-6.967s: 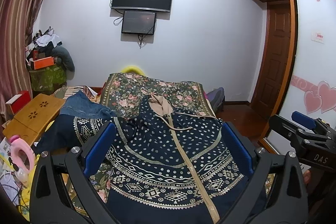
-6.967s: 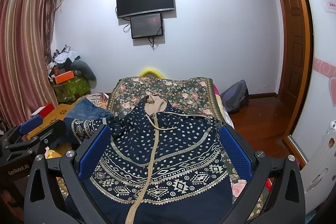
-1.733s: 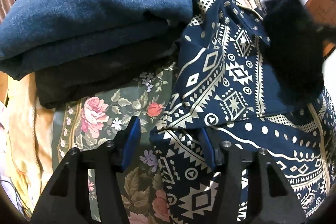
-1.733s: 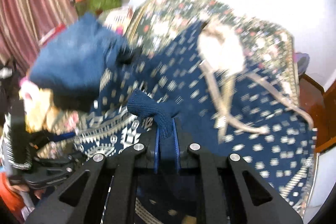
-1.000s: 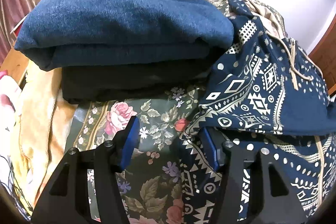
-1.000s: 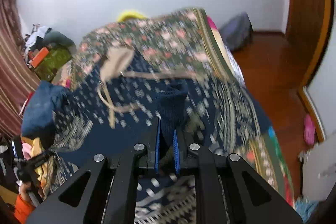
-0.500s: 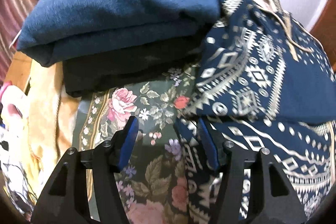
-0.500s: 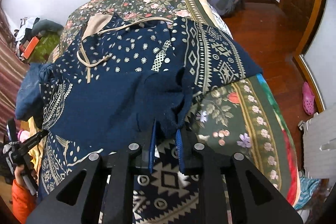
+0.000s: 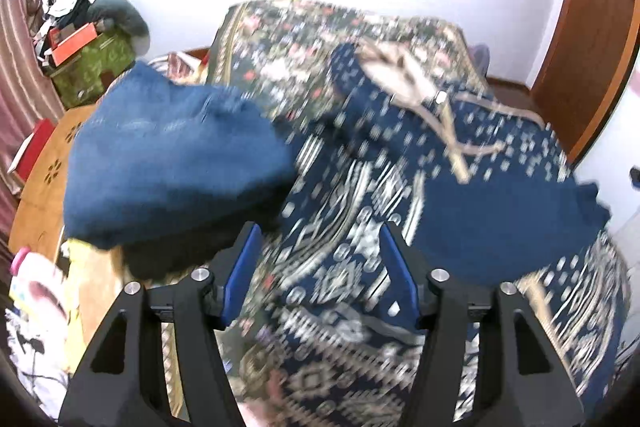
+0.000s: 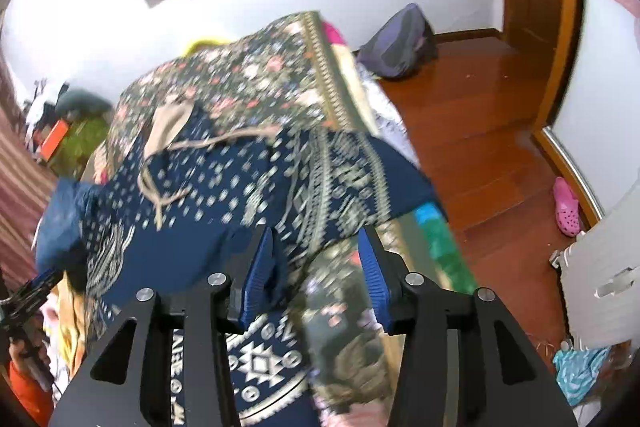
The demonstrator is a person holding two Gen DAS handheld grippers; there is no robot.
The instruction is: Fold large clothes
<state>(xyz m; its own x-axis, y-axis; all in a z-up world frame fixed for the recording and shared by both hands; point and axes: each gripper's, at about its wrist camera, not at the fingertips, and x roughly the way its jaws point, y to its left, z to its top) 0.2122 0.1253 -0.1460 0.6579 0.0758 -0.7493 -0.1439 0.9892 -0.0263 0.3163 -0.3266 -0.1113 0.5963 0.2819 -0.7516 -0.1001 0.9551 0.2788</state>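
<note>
A navy hooded garment [image 9: 440, 187] with gold patterns and a beige hood lining lies on the floral bed; it also shows in the right wrist view [image 10: 224, 195]. One sleeve lies folded across its chest, cuff toward the right. My left gripper [image 9: 320, 279] is open and empty above the garment's left side. My right gripper [image 10: 316, 271] is open and empty, its left finger beside the sleeve cuff, near the bed's right edge. Both views are motion-blurred.
A stack of folded blue denim and dark clothes [image 9: 168, 167] sits on the bed's left side. A wooden side table [image 9: 44, 179] stands further left. The floral bedspread [image 10: 256, 75] drops to a wooden floor [image 10: 480, 147] on the right, with a backpack [image 10: 396, 43] by the wall.
My right gripper has opened and let go of the sleeve cuff, which now lies across the garment. My left gripper has lifted and tilted up, showing the room.
</note>
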